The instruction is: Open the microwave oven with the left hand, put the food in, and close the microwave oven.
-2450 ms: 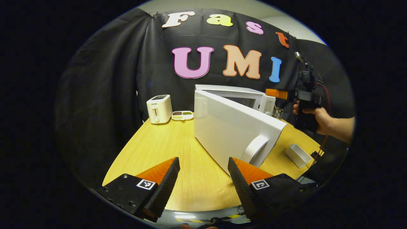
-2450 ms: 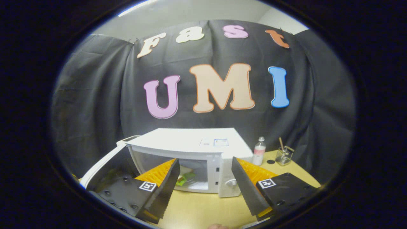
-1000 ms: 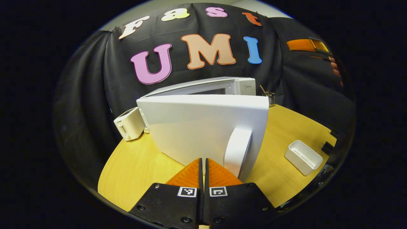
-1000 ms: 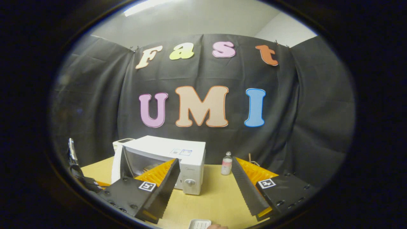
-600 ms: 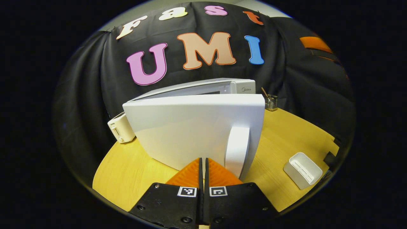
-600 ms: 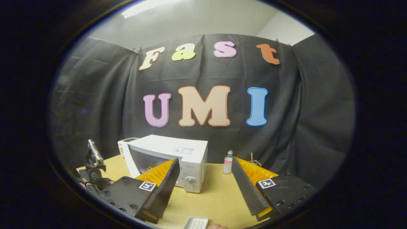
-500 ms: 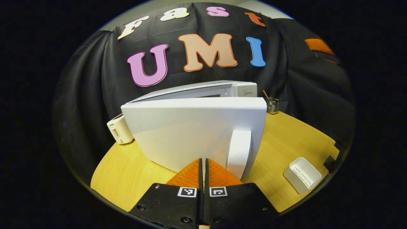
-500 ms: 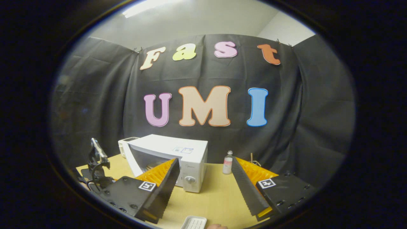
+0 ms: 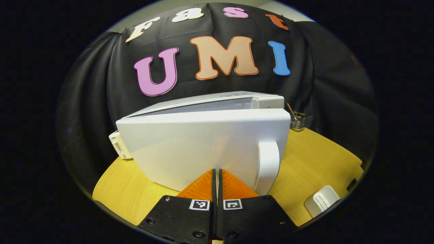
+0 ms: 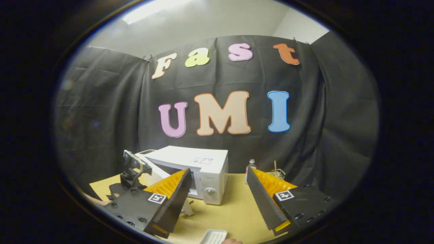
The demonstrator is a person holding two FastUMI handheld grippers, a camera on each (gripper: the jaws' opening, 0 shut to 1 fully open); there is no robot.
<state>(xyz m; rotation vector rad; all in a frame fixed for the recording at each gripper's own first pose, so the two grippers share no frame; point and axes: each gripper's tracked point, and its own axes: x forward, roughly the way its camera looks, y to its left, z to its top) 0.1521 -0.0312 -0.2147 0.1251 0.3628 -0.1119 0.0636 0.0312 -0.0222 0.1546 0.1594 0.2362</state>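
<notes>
The white microwave (image 9: 261, 100) stands on the yellow table (image 9: 315, 159), its door (image 9: 190, 149) a small way ajar. My left gripper (image 9: 216, 172) is shut with nothing between its fingers, and its tips rest against the door's outer face, just left of the white handle (image 9: 268, 166). In the right gripper view the microwave (image 10: 206, 162) sits left of centre, with the left gripper (image 10: 133, 169) at its door. My right gripper (image 10: 218, 176) hangs open and empty above the table, apart from the microwave. The door hides the inside of the oven, so no food can be seen.
A cream toaster (image 9: 117, 146) peeks out left of the door. A white rectangular tray (image 9: 322, 201) lies at the table's front right edge. A glass cup with a stick (image 9: 297, 120) and a small bottle (image 10: 251, 166) stand at the back right.
My left gripper shut its fingers and has pushed the door from wide open to nearly against the microwave. My right gripper drew back from the oven and stayed open.
</notes>
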